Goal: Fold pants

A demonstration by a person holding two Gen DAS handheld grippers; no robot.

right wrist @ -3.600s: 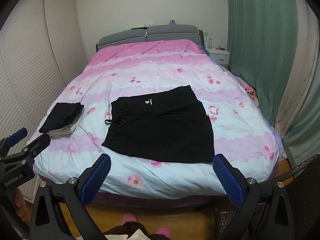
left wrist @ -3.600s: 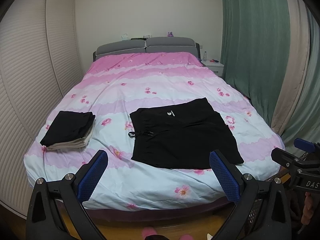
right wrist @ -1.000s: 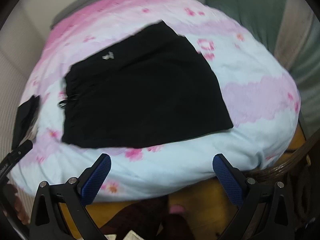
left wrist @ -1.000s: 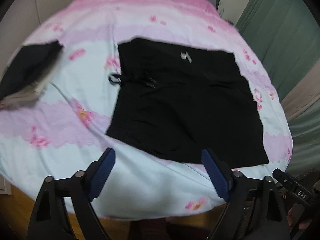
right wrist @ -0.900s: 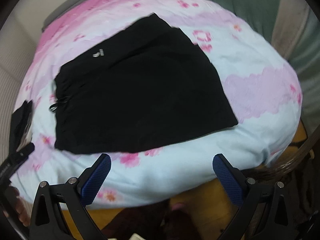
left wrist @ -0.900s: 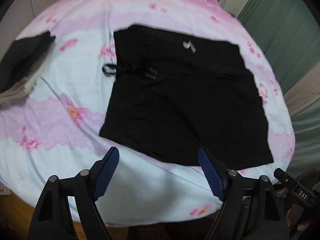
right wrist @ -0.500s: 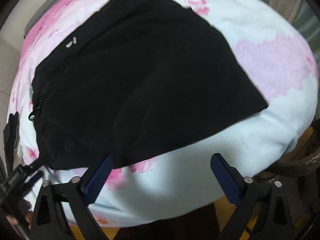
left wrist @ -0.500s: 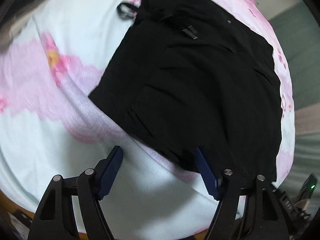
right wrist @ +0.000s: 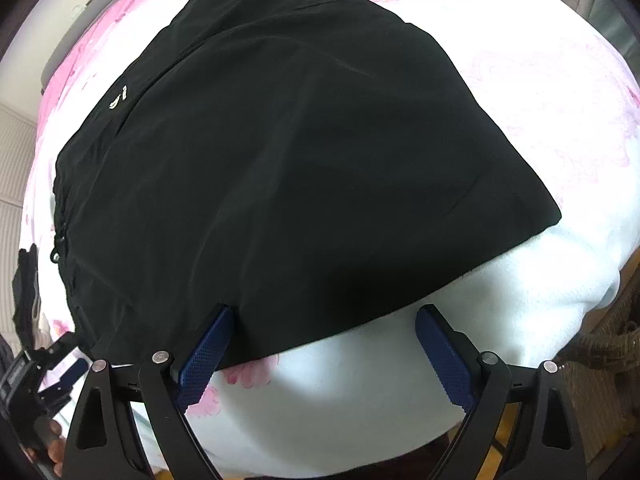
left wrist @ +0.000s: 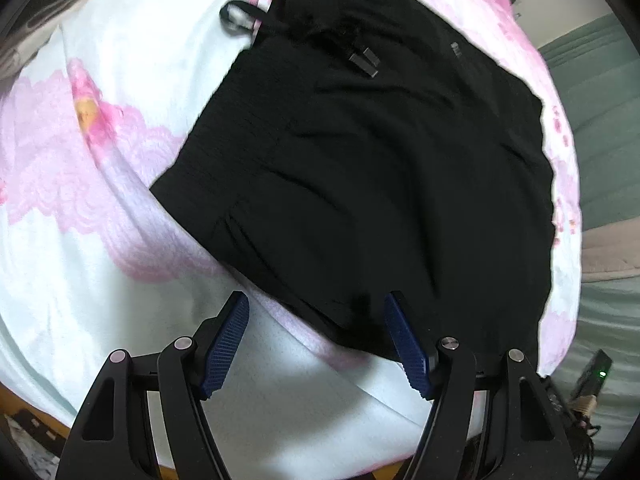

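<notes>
Both grippers are now brought down close to the black pants (left wrist: 380, 168) on the floral duvet (left wrist: 80, 240); left gripper (left wrist: 316, 312) and right gripper (right wrist: 324, 320) are held wide apart, nothing grasped.

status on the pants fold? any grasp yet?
Done: nothing folded; black pants lie flat on the bedspread. In hand: left gripper and right gripper, jaws open, sit at the near hem, gripping nothing. Left: grasp hem and make every fold.
</notes>
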